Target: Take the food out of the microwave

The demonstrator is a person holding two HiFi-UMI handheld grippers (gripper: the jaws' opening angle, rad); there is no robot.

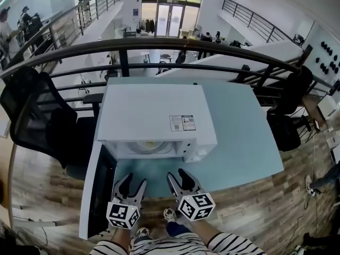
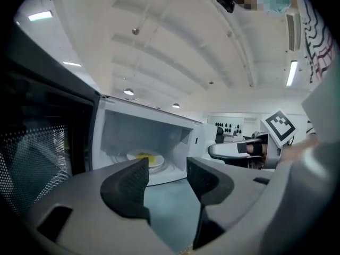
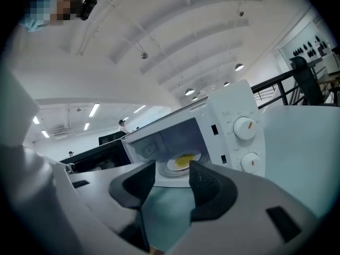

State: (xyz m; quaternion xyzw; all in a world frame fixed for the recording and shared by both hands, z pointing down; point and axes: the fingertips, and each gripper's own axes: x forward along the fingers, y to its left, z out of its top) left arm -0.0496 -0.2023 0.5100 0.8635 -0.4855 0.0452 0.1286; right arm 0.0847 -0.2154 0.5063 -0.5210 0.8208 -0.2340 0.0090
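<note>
food (image 3: 184,160) yellow, on white plate (image 3: 171,166) in open microwave (image 1: 154,116); l tool (image 1: 134,185), r tool (image 1: 179,178) empty, jaws apart.

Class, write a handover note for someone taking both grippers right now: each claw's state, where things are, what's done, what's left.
Left claw: open, empty, facing the microwave.
Right claw: open, empty, beside the left one.
Door: open, hanging to the left. Plate of yellow food: inside the microwave.
Done: door opened.
Left: reach in, grip the plate, bring it out onto the table.
</note>
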